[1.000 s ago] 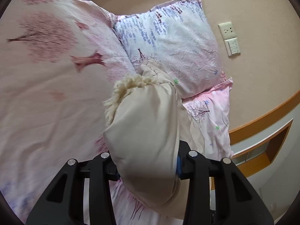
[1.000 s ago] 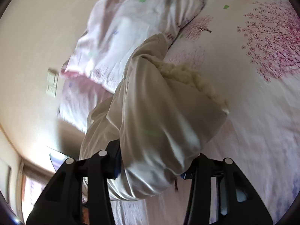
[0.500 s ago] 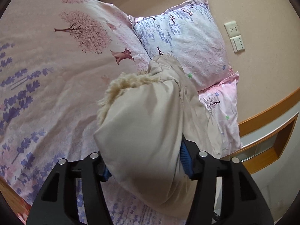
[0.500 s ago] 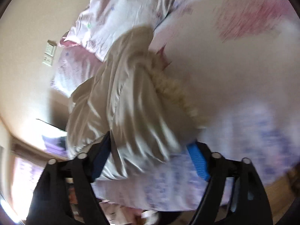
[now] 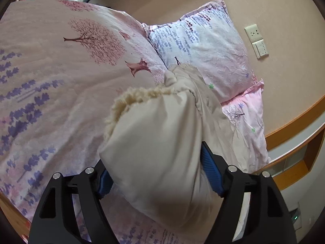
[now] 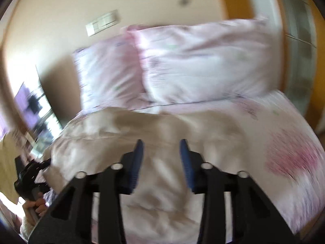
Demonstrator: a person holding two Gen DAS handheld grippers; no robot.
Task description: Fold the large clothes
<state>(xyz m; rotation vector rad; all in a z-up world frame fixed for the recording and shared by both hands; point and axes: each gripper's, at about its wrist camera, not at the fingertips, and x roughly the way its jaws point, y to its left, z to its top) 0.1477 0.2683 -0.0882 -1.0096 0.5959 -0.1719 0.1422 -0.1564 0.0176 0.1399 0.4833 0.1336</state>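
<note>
A bed fills both views, covered by a pale pink duvet (image 5: 61, 77) printed with pink trees and purple lavender sprigs. Two pillows (image 5: 203, 46) in matching fabric lean against a beige wall at the far end, below a wall socket and switch (image 5: 257, 40). On the duvet lies the task's garment, a bulky cream padded coat (image 5: 162, 148) with a fleecy lining showing along its left edge; it stretches from the near edge of the bed toward the pillows. The left gripper (image 5: 156, 174) has its blue-padded jaws spread wide around a thick bundle of the coat, pinching it from both sides. The right gripper (image 6: 161, 158), in a motion-blurred view, hangs above the spread coat (image 6: 162, 193) with its jaws parted and nothing between them. To fold well from here, the left grip likely needs to hold firm while the free gripper takes a matching edge, so both lift evenly and the heavy padding lands flat rather than bunching
</note>
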